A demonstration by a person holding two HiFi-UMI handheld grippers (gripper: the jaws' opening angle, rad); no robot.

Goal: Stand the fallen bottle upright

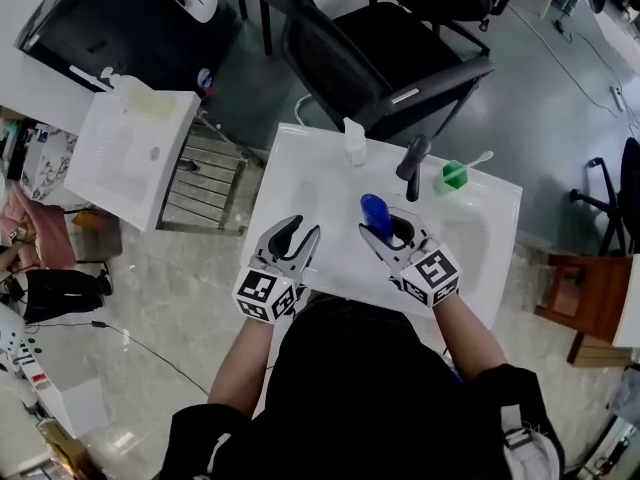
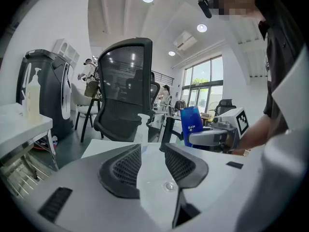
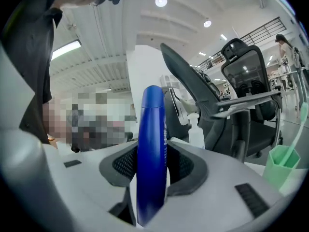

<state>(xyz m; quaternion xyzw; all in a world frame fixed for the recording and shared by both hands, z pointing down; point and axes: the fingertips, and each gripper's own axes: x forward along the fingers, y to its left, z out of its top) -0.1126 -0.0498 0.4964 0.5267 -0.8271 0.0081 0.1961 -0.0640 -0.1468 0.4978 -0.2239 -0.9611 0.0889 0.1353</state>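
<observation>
Bottle (image 3: 150,149), blue, upright in right gripper (image 1: 388,226); left gripper (image 1: 300,230) empty

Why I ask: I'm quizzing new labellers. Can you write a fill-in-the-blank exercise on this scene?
1. The right claw is shut on the ____ bottle.
2. The left claw is open and holds ____.
3. The cup on the white table is ____.
Missing words: blue; nothing; green.
</observation>
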